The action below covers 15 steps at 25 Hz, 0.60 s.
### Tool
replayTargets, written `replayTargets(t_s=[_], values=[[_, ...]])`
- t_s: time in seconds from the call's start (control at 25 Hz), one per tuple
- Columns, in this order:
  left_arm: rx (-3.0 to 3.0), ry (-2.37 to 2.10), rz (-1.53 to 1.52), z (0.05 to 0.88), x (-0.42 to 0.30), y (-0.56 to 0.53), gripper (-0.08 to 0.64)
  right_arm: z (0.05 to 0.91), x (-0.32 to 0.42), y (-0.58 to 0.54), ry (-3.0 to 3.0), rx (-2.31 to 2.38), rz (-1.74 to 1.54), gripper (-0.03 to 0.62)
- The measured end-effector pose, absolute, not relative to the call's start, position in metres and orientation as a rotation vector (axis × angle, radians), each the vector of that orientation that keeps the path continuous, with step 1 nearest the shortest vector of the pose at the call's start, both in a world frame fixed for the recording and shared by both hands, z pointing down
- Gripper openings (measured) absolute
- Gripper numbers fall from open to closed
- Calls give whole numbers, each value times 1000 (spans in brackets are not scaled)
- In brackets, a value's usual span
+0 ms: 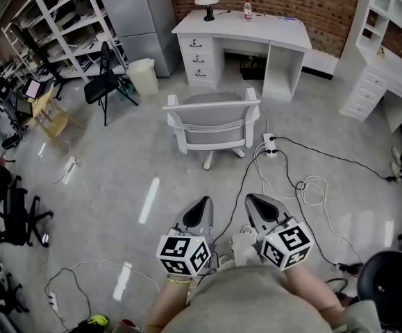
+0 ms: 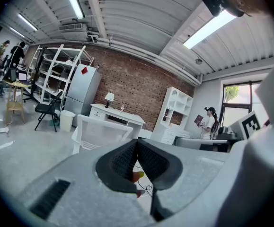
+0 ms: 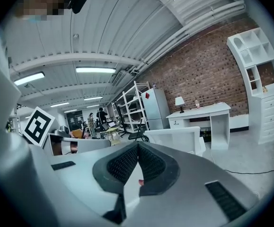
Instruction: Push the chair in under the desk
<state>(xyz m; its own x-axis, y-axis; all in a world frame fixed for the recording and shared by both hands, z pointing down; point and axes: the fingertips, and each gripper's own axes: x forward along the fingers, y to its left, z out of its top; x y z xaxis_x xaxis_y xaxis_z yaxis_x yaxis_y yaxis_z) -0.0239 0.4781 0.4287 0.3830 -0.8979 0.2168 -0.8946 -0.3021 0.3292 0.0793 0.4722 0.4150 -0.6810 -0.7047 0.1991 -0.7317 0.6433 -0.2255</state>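
A white swivel chair [image 1: 213,124] stands on the grey floor with its back toward me, pulled out from the white desk [image 1: 242,44] against the brick wall. In the left gripper view the chair [image 2: 101,131] and desk [image 2: 118,113] lie ahead; the right gripper view also shows the chair [image 3: 177,139] and desk [image 3: 207,112]. Both grippers hang well short of the chair, side by side near my body. My left gripper [image 1: 202,207] is shut and holds nothing. My right gripper [image 1: 254,203] is shut and empty too.
A power strip [image 1: 269,144] and loose cables [image 1: 305,186] lie on the floor right of the chair. A black folding chair [image 1: 105,82] and a bin [image 1: 144,76] stand at the left, white shelving [image 1: 381,54] at the right, a black office chair [image 1: 391,279] near my right side.
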Motion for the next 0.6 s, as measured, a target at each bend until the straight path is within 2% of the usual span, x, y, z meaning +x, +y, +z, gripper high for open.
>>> replayTargets(t_s=[0.6], values=[[2253, -1585, -6, 434, -41, 406, 9, 416, 54, 397, -2766, 1166, 378, 8]])
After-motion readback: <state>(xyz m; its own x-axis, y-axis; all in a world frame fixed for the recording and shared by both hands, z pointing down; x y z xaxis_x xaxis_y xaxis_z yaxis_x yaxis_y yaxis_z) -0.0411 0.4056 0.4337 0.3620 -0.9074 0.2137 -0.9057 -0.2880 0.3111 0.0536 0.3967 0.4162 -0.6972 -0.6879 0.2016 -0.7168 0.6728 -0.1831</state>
